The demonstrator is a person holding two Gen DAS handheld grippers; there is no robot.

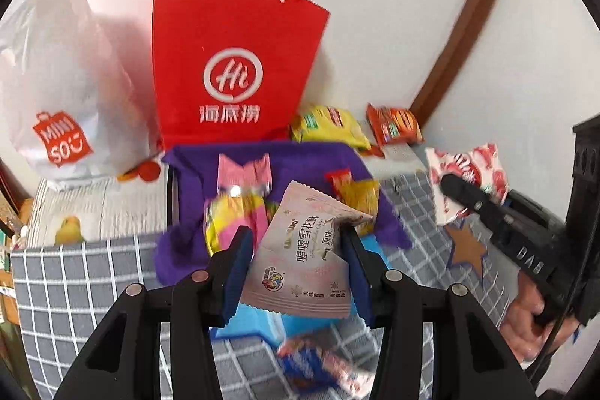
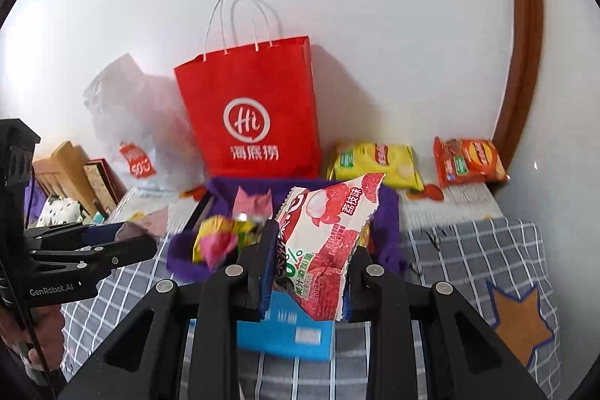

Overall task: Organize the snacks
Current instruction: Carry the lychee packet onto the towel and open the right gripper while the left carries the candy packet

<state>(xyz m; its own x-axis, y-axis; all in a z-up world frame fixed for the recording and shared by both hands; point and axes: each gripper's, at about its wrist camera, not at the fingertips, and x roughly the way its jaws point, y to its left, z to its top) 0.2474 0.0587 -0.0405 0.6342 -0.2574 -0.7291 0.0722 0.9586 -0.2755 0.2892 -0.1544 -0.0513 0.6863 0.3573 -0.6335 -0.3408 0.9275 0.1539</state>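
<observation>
Nearest your left camera, the left gripper (image 1: pixel 296 268) is pinching a pale pink snowflake-crisp packet (image 1: pixel 303 261) between its blue pads, gripping it across the lower half so the crimped top edge pokes up free. Your right gripper (image 2: pixel 307 272) is likewise closed on a red-and-white lychee jelly pouch (image 2: pixel 326 246), held by its lower part with the top corner standing above the jaws. Both packets hang in the air over the purple fabric bin (image 1: pixel 195 175), which already holds a yellow-and-pink sweet bag (image 1: pixel 232 220) and a few small wrappers, and which sits on the grey checked cloth (image 1: pixel 75 272) in front of the red paper bag (image 1: pixel 232 62). A yellow crisp packet (image 2: pixel 375 164) and an orange crisp packet (image 2: pixel 468 162) lie by the wall, well apart from the bin. Judge both held packets as light, thin-filmed and slick: the film crumples and slides under the pads, so a grip near a sealed edge or across a flat, filled part will hold better than one on a puffed corner. The snowflake crisp is probably brittle, so you should not squeeze harder than needed; the jelly pouch will sag and swing, being soft inside. The crisp packets are air-filled and will want a gentle pinch at the crimped seam instead of the belly.
</observation>
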